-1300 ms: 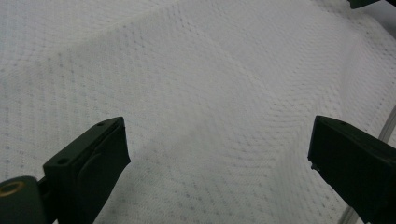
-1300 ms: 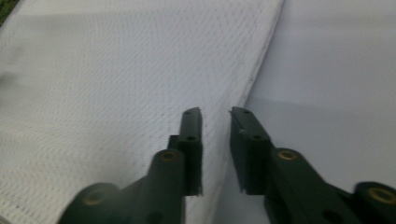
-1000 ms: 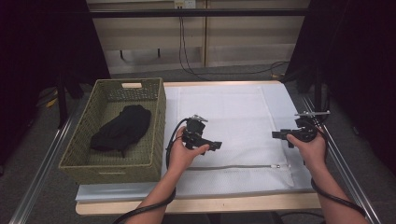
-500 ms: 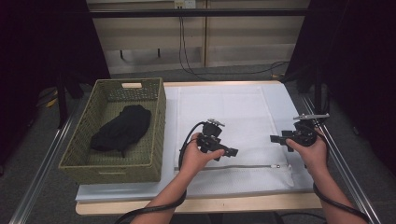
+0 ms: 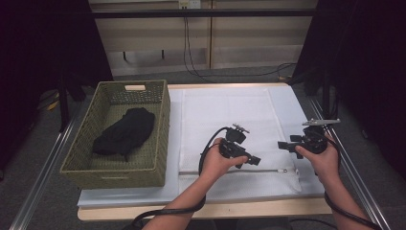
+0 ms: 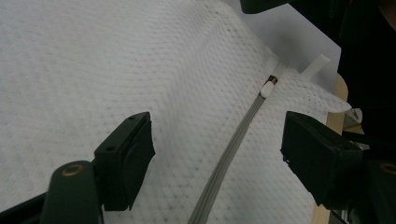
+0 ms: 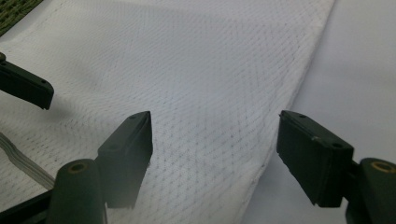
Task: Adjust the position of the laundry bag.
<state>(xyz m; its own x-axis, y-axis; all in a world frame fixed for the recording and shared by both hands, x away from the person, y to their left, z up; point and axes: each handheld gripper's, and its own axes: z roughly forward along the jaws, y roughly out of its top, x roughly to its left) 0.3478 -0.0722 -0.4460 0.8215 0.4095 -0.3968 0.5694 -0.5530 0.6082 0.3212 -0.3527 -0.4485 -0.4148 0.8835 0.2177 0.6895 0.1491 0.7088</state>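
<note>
A white mesh bag (image 5: 230,115) lies flat on the table, its grey zipper (image 5: 210,172) running along the near edge. The zipper pull (image 5: 286,169) sits at the right end. My left gripper (image 5: 256,160) hovers just above the zipper's middle. In the left gripper view it (image 6: 217,140) is open, the zipper (image 6: 233,144) and mesh below the gap, the pull (image 6: 267,88) ahead. Its jaws have just been closing, pressing on nothing. My right gripper (image 5: 282,143) hangs over the bag's right edge. It (image 7: 215,140) is open; its jaws have just been opening over bare mesh.
A woven green basket (image 5: 163,124) stands at the table's left with a black garment (image 5: 125,132) inside. A light sheet (image 5: 287,100) lies under the bag. Metal rails (image 5: 349,167) flank the table, and cables trail from both grippers.
My left hand has moved right along the bag's near part, from its left end to above the zipper's middle. The right hand has stayed at the bag's right edge.
</note>
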